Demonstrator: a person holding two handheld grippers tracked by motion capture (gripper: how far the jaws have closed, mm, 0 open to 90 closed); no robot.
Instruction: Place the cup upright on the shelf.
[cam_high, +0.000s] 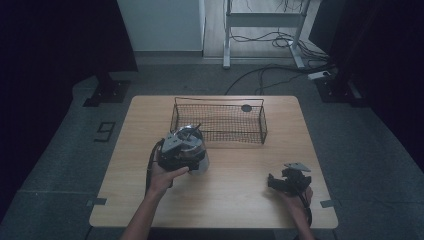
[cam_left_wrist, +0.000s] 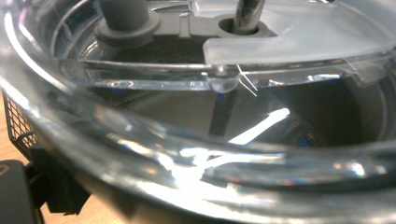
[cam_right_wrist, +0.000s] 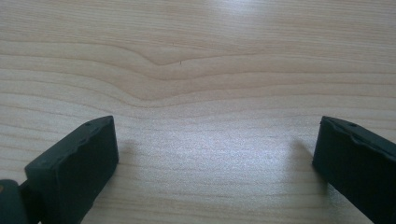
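A clear plastic container with a grey lid piece and a metal rod stands close to the front left of a black wire basket. My left gripper is at its left side and shut on it. In the left gripper view the container's clear wall is right against the camera, and one black finger shows at the bottom left. My right gripper rests low over the table's front right, held by a hand. Its jaws stand wide apart over bare wood, so the right gripper is open and holds nothing.
The wire basket stands at the table's back middle with a small dark round thing in its far right corner. Its mesh shows behind the container. The wooden table has bare room between the two hands. Cables lie on the floor beyond.
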